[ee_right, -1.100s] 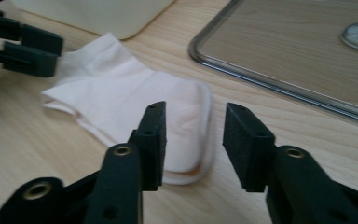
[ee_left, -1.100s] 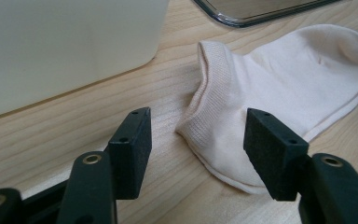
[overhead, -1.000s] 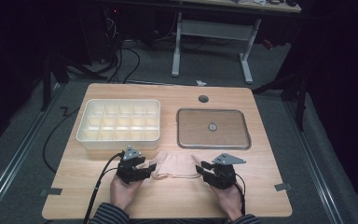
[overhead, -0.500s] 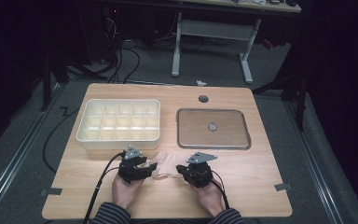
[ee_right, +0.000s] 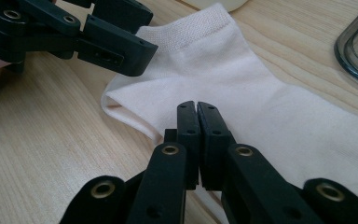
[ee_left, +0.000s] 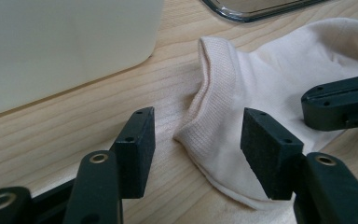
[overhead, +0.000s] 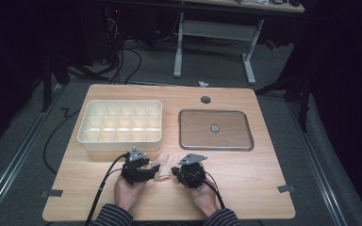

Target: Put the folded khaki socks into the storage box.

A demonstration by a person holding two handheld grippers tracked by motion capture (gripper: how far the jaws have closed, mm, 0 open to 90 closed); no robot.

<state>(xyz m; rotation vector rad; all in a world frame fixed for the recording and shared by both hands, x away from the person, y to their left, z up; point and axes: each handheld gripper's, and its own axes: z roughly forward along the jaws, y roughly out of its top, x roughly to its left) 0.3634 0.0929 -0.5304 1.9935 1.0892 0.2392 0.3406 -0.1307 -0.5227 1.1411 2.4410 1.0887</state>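
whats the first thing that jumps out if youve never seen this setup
A pale sock lies on the wooden table at its near edge, with two black tools meeting over it: the left tool open around its cuff, the right tool shut. Behind stand a white divided tray on the left and a flat metal tray on the right.

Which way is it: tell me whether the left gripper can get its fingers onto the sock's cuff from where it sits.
Probably yes. The left gripper is open, the cuff of the sock lies between its fingers, with only bare table ahead.
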